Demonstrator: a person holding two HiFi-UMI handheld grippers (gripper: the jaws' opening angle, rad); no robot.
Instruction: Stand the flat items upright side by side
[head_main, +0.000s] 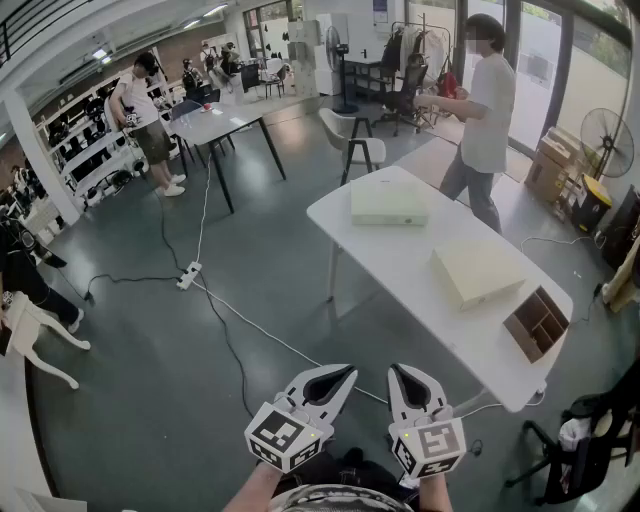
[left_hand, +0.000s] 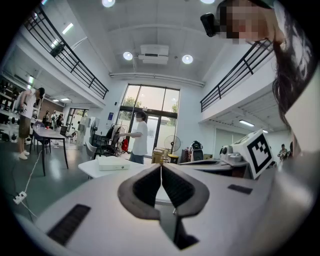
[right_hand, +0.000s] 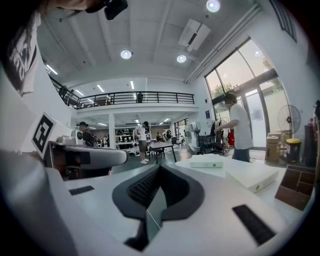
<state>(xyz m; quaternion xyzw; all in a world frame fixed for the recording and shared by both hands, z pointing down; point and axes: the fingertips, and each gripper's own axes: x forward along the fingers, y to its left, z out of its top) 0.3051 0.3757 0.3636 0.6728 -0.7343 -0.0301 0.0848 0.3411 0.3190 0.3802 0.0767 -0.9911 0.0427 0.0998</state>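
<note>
Two flat pale boxes lie on the white table (head_main: 400, 262): one at the far end (head_main: 388, 204), one nearer the right edge (head_main: 476, 271). A brown wooden divided rack (head_main: 537, 322) sits at the table's near right corner. My left gripper (head_main: 340, 373) and right gripper (head_main: 398, 371) hover side by side over the floor, short of the table, both shut with nothing between the jaws. The left gripper view shows its shut jaws (left_hand: 161, 166) and the far box (left_hand: 114, 163). The right gripper view shows its shut jaws (right_hand: 160, 167), both boxes (right_hand: 206, 161) (right_hand: 251, 175) and the rack (right_hand: 298, 187).
A person in a white shirt (head_main: 485, 110) stands beyond the table's far end. A white chair (head_main: 357, 145) stands behind the table. Cables and a power strip (head_main: 189, 275) cross the floor at left. A black chair (head_main: 590, 440) is at the near right, a fan (head_main: 605, 135) at the far right.
</note>
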